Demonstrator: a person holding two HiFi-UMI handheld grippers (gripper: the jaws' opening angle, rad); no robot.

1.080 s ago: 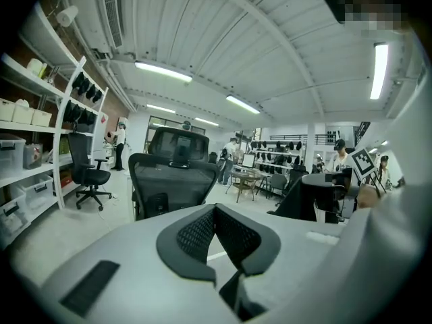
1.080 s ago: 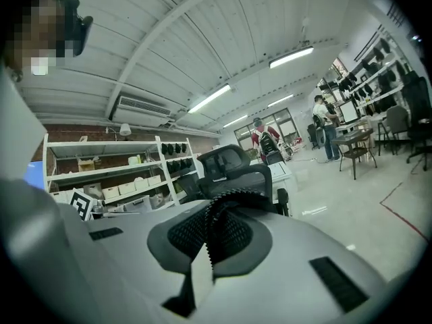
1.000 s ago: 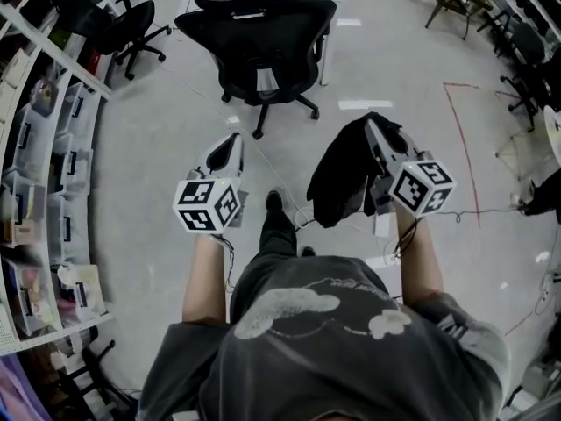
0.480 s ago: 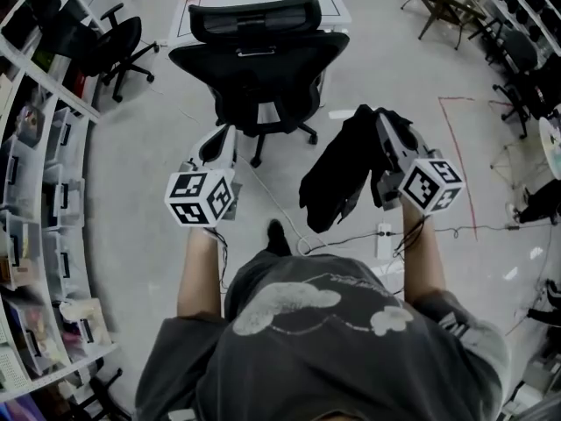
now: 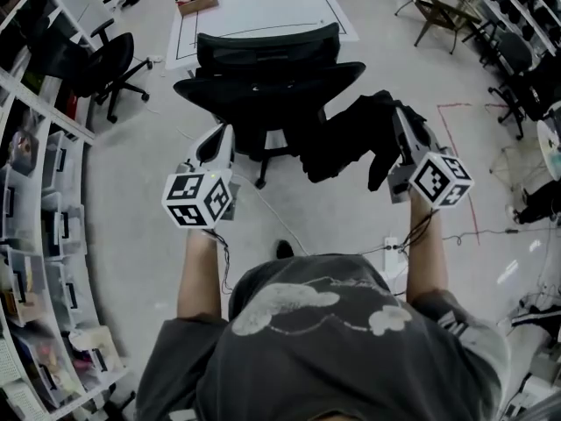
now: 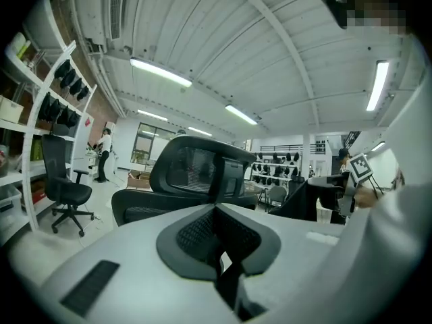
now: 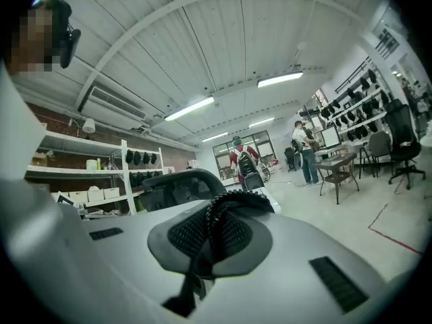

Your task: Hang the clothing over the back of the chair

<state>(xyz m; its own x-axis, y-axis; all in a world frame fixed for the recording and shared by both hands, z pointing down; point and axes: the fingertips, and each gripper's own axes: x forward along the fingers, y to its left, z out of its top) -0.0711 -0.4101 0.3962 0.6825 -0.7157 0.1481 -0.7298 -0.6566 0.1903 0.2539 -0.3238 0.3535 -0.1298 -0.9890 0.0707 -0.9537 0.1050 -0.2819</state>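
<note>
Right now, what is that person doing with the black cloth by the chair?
A person holds a gripper in each hand. The right gripper is shut on a piece of black clothing and holds it up in the air close to the black chair. The left gripper is shut with nothing in it. The clothing is not yet over the chair's back.
</note>
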